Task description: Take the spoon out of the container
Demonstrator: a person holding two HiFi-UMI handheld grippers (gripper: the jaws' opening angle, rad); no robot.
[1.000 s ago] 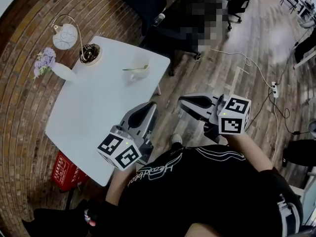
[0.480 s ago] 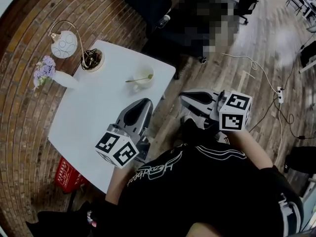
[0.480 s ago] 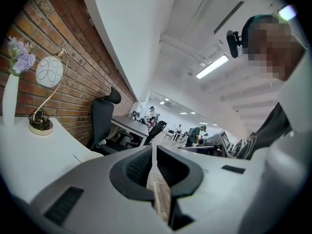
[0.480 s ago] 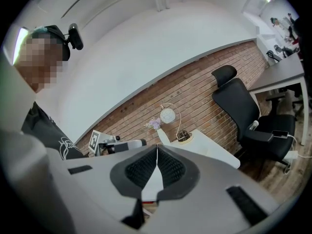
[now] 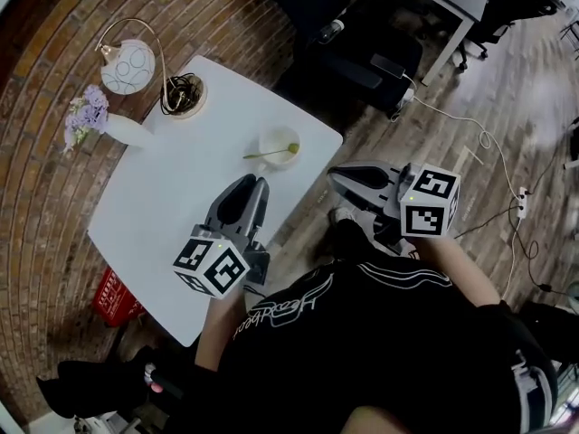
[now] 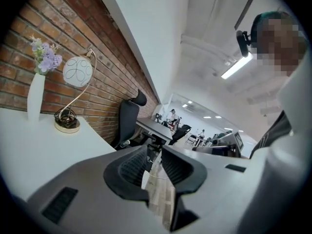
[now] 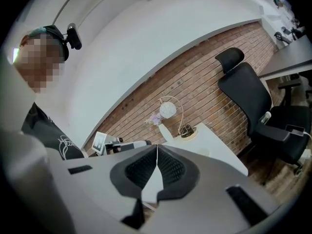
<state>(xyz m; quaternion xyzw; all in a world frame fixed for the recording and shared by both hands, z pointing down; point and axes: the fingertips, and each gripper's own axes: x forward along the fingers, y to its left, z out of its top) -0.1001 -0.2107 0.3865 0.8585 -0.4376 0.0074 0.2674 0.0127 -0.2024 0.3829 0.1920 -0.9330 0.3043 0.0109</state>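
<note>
left jaws opening, spoon still in the container

the left gripper [image 5: 256, 184] is parting its jaws. its own view shows a narrow gap with nothing in it, only floor and a distant desk beyond. that reads as getting ready to grasp, so the task is at its approach (nothing gripped yet). the right gripper [image 5: 335, 177] hangs off the table [image 5: 172, 197] over the wooden floor, its pads pressed together on nothing.

the spoon [image 5: 267, 154] lies tilted in the container [image 5: 279, 145], handle out over the rim toward the left side. the container stands near the table's right-hand edge, close to the corner by the black chair [image 5: 362, 61], so a hard nudge could push it off. bare tabletop lies between the left gripper and the container. the lamp [image 5: 129, 66] and vase [image 5: 122, 132] are well apart at the far corner.
</note>
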